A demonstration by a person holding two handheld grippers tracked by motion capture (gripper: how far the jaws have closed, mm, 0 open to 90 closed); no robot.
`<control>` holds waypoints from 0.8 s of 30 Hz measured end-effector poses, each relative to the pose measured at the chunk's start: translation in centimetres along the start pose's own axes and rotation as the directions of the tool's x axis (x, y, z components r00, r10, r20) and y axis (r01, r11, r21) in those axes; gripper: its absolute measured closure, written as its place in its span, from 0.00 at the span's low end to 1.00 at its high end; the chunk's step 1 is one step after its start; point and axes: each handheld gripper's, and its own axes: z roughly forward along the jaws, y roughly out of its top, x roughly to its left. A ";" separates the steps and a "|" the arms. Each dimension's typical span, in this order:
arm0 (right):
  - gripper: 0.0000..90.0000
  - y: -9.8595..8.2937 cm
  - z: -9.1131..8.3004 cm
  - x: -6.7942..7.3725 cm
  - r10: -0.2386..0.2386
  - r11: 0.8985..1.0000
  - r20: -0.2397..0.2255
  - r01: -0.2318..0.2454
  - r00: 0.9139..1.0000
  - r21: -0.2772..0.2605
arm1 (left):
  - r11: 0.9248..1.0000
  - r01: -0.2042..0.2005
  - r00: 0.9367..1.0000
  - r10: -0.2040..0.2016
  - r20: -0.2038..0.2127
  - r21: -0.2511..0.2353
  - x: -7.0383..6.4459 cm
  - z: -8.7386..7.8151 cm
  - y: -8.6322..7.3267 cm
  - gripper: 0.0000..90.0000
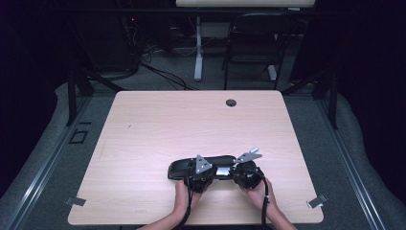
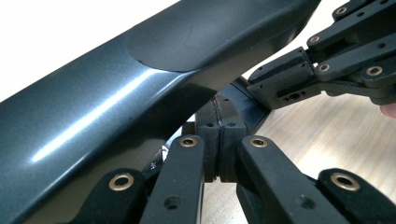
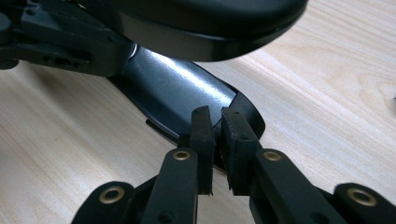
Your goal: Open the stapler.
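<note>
A black glossy hard case point(image 1: 178, 168) lies near the table's front edge, its lid raised. In the left gripper view the lid point(image 2: 140, 84) slants over my left gripper point(image 2: 218, 140). Its pads are pressed together beneath the lid, and I see nothing between them. My right gripper point(image 3: 217, 135) is shut on the rim of the case's lower shell point(image 3: 177, 93), with the lid point(image 3: 210, 18) above. In the high view the left gripper point(image 1: 201, 173) and right gripper point(image 1: 245, 173) sit side by side at the case, each held by a hand.
The wooden table point(image 1: 191, 120) has a cable hole point(image 1: 231, 102) at its back edge and metal clips point(image 1: 75, 201) at the front corners. A folding chair point(image 1: 253, 43) and a table leg point(image 1: 198, 48) stand on the floor beyond.
</note>
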 end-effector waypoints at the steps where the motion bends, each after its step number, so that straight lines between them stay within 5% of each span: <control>1: 0.93 0.0 0.0 0.0 0.000 1.000 -0.002 0.000 1.000 0.001 | 1.000 0.009 1.000 -0.009 0.003 0.001 0.0 0.1 0.0 1.00; 24: 0.99 0.1 0.0 0.5 -0.066 0.998 0.015 0.066 0.998 0.012 | 1.000 -0.004 1.000 0.004 -0.018 -0.010 -0.3 0.6 0.0 1.00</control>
